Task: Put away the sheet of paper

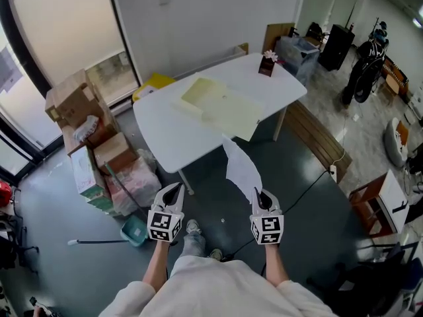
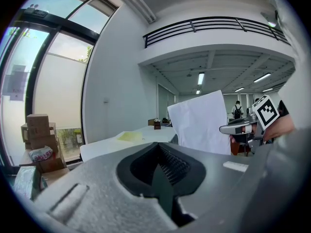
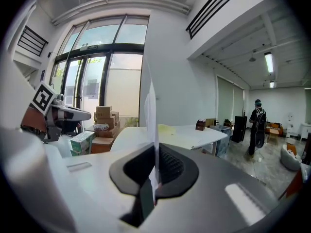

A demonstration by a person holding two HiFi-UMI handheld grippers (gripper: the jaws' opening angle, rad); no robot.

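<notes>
Between the closed jaws of the right gripper (image 1: 264,198), the sheet of paper (image 1: 240,169) is pinched by its near edge and rises ahead. It is probably light, limp and easily creased. Alongside, the left gripper (image 1: 173,191) is closed and empty, and the table (image 1: 165,134) lies beyond.

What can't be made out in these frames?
- Sheet of paper: right gripper view sees it edge-on, so its face is hidden; the head view is too small for print.
- Yellow item on the table: folder or tray, too small to tell in every view.
- Small dark object at the table's far edge: too small to identify.
</notes>
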